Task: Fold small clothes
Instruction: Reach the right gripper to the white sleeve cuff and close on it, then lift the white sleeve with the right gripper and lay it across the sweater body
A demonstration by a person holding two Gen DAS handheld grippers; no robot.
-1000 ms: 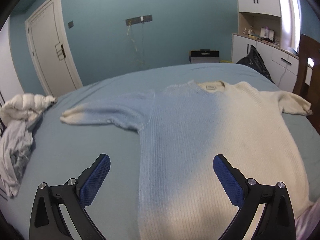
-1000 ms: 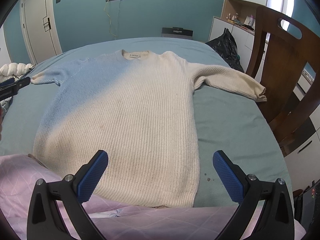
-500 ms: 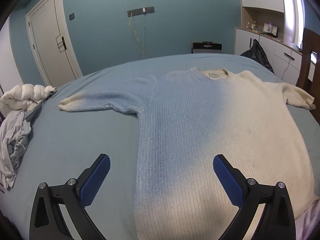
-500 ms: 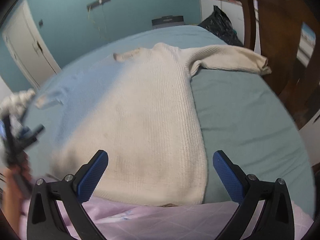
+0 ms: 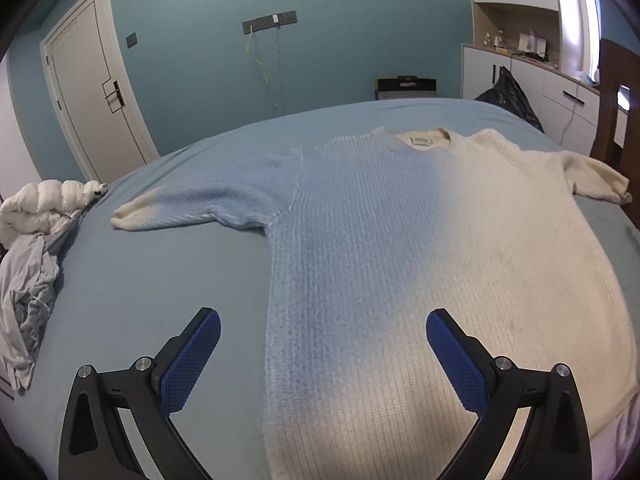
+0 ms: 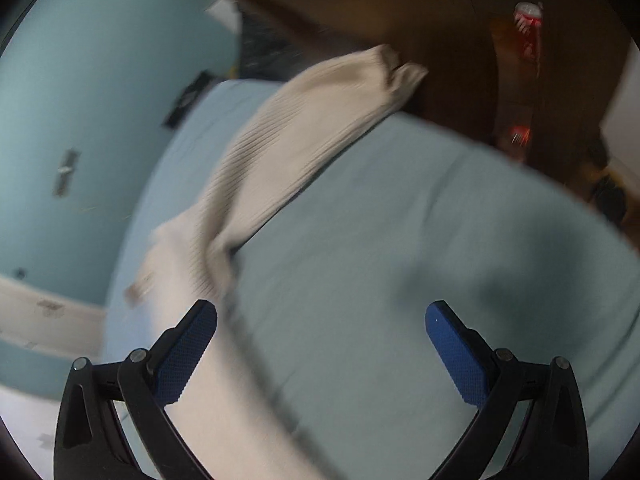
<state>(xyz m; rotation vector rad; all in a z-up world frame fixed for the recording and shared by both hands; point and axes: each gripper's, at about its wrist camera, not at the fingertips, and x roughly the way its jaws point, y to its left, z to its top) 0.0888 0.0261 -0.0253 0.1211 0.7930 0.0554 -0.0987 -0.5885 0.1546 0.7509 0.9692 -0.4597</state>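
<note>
The left gripper [image 5: 323,354] hovers with its blue-padded fingers [image 5: 192,358] spread wide apart and nothing between them, above the near hem side of a cream ribbed sweater [image 5: 420,264]. The sweater lies flat and face up on the light blue bed [image 5: 132,304], neck toward the far wall, both sleeves stretched out to the sides. A bluish cast covers the half of the sweater nearer the door [image 5: 90,96]. A small label [image 5: 422,141] sits inside the sweater's neckline; its writing is too small to read. Beyond the sweater's outstretched sleeve on that same side, at the bed's edge, lie a white puffy bundle [image 5: 44,204] and a crumpled grey garment [image 5: 26,300], both well apart from the sweater.

The right gripper [image 6: 321,346] is also spread wide and empty, over bare bed [image 6: 400,260] just beside the sweater's edge. In this blurred, tilted view the sweater's sleeve [image 6: 316,120] runs away from the gripper, its cuff reaching the bed's edge by a dark wooden chair [image 6: 440,8].
</note>
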